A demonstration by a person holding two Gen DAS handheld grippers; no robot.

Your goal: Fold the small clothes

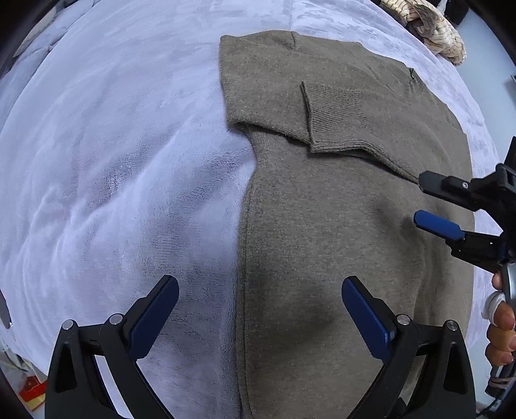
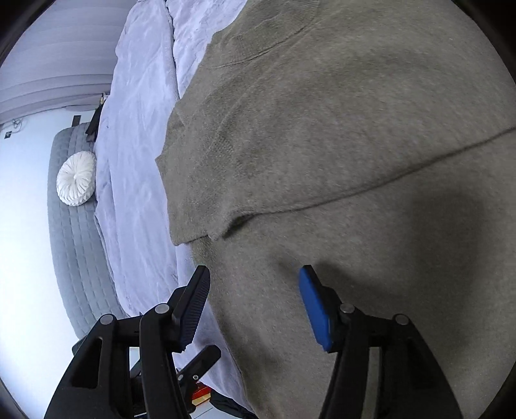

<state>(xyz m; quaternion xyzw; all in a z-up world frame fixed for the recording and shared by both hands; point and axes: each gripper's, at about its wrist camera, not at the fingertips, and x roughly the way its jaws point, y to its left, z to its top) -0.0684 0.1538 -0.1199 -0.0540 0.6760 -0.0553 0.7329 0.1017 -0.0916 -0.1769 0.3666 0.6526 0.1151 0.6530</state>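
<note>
A grey-brown knitted sweater (image 1: 338, 199) lies flat on a pale lilac plush blanket (image 1: 113, 145), with one sleeve (image 1: 335, 116) folded across its chest. My left gripper (image 1: 259, 290) is open and empty, hovering over the sweater's left side edge. My right gripper (image 1: 419, 199) shows at the right of the left wrist view, open, over the sweater's right part. In the right wrist view the right gripper (image 2: 254, 274) is open and empty just above the sweater (image 2: 338, 161), near its edge below the folded sleeve (image 2: 200, 206).
A pile of striped cream clothes (image 1: 432, 29) lies at the far right corner of the bed. A grey quilted headboard (image 2: 71, 225) with a round white cushion (image 2: 76, 179) is at the left. A red object (image 1: 30, 388) lies on the floor.
</note>
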